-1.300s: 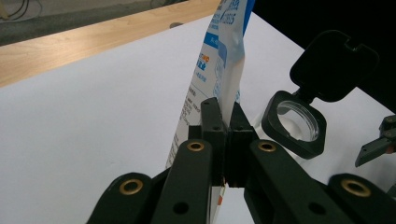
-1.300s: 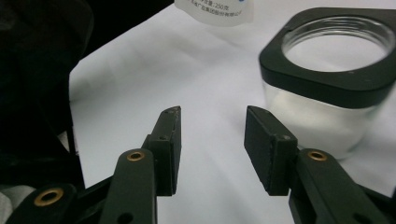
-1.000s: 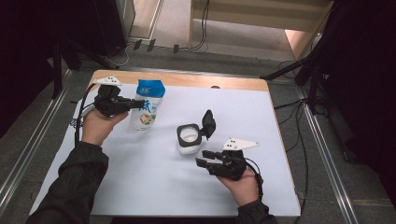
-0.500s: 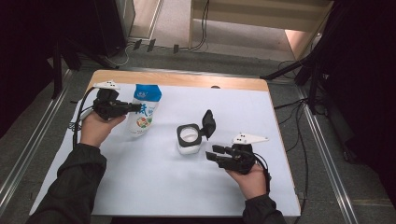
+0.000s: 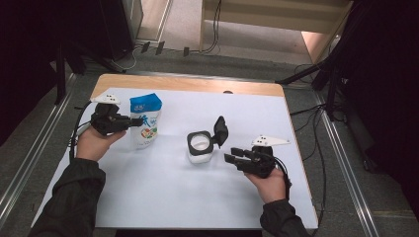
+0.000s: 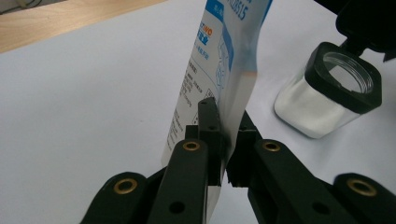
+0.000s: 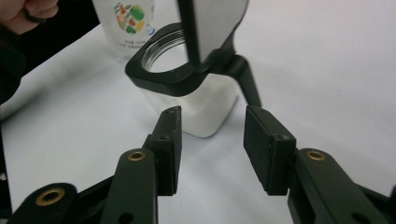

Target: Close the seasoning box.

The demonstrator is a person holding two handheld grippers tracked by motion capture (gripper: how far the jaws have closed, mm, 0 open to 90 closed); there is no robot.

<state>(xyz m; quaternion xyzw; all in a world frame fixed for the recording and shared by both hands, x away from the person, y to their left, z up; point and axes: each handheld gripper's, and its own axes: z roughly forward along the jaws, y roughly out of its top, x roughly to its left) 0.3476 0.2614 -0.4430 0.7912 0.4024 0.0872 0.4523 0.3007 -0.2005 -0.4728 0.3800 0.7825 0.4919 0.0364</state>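
- High view: my left tongs (image 5: 132,121) are clenched on the side edge of the blue-and-white printed plastic pouch (image 5: 145,121), which stands upright on the white-covered worktop (image 5: 148,197) towards its left rear.
- Left gripper view shows both pads pinching the pouch (image 6: 219,70) where the film is flat and thin; it looks soft and a bit slick, so I judge it will sag or swing if I lift from this low edge alone. A firmer hold would be near the sealed top seam.
- Right gripper view: my right tongs (image 7: 210,149) are released, jaws standing apart just short of the small square clear jar with a black collar and flipped-up black lid (image 7: 187,88), touching nothing.
- That jar (image 5: 200,147) sits mid-worktop, just beside the right tongs (image 5: 232,158). It looks rigid and smooth, and light enough to tip; I would grip its flat clear walls below the collar, squarely, not the hinged lid.
- Pouring contents looks light work, but the jar needs steadying.
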